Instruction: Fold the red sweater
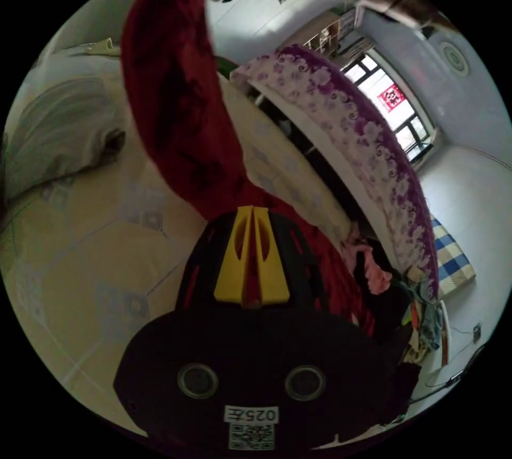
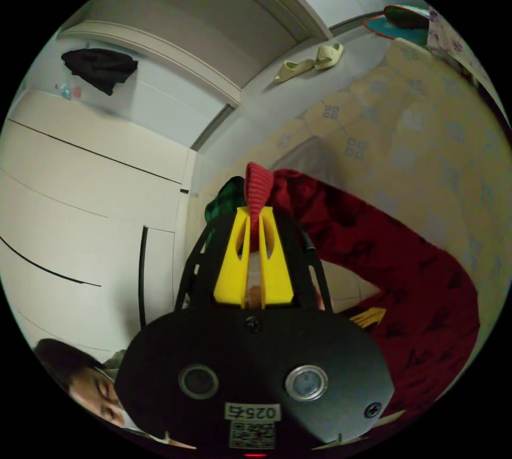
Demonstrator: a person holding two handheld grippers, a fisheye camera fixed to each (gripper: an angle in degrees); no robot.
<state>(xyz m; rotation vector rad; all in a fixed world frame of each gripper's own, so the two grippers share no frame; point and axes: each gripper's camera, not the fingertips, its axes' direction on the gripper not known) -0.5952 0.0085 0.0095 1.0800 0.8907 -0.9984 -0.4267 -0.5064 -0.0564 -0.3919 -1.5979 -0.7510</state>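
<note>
Clamping on red cloth, the left hand-held gripper (image 1: 252, 209) has its 2 yellow jaws drawn nearly together with a thin fold of the red sweater (image 1: 176, 90) between them. From that pinch the garment runs up and across the left gripper view in a long band, off the bed (image 1: 90, 245), toward a yellow part at the view's top edge, possibly the other tool.

The right hand-held gripper (image 2: 255, 212) is likewise narrow, both jaws pressing a ribbed red edge (image 2: 257, 187), probably a cuff or hem. The rest of the sweater sags below and to the side, over the patterned yellow bed cover.

Risks, judged:
- Each grip holds only a thin edge; the hanging weight could pull the knit out of either pinch.
- The band looks twisted between the 2 grips; laid down as is, it would likely fold crooked or bunch.
- Slack cloth droops near the right tool's body and could snag.

Writing: a white sticker with a code square sits on each tool's body; not read off. A red paper decoration (image 1: 391, 97) hangs on the window, illegible.
</note>
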